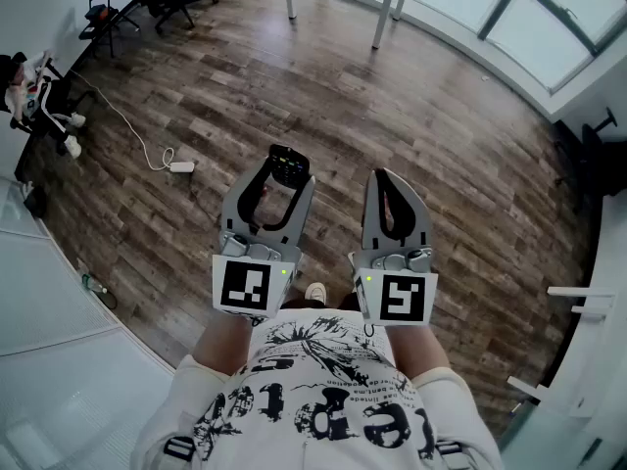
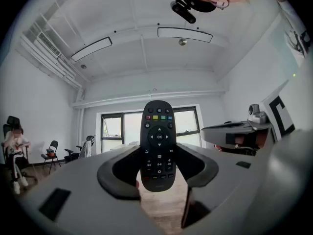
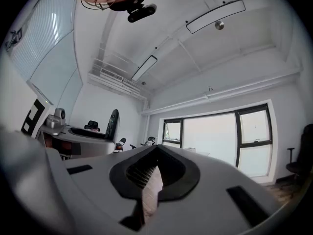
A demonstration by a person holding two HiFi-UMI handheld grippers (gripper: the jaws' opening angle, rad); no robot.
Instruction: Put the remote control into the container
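Left hand-held gripper (image 1: 284,176): pinching the remote control (image 2: 157,146) by its lower half, held at waist height.
Right hand-held gripper (image 3: 155,153): pads pressed together, nothing between them.
Remote control: upright in the air above the wooden floor (image 1: 392,96), buttons facing the left gripper view, upper half standing clear of the pads.
Container: not in any view.
Risk, slip: the grip sits low on a smooth, slim body, so a quick swing could likely tip or slide it out.
Risk, drop: a loosened pinch here probably means a fall to the floor.
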